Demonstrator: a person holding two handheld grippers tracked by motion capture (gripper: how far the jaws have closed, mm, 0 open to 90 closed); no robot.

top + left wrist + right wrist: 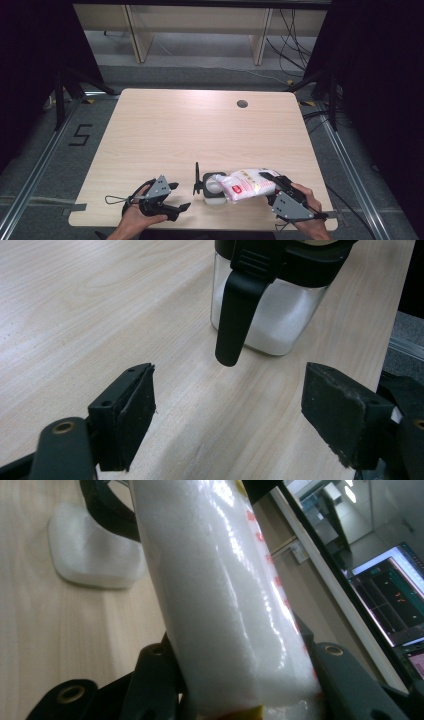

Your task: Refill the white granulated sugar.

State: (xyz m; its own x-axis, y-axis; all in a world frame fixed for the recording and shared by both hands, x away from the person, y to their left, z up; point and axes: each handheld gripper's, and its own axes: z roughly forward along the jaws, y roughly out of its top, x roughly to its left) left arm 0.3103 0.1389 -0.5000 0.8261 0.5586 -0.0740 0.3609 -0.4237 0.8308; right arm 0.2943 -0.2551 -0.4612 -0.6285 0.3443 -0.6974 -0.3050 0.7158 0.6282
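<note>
A clear square container (214,192) with a black rim stands near the table's front edge, its black lid (196,178) flipped up on the left. White powder fills its lower part (272,322). A white bag (247,182) with red print lies tilted, its left end over the container's mouth. My right gripper (272,189) is shut on the bag's right end; in the right gripper view the bag (225,595) runs up between the jaws, with the container (95,545) beyond. My left gripper (181,196) rests open left of the container, with bare table between its pads (130,410).
The wooden table (190,130) stretches bare toward the back, with a round cable hole (242,104) at the far right. The front edge is close under both hands. A lit monitor (395,600) stands off the table on the right.
</note>
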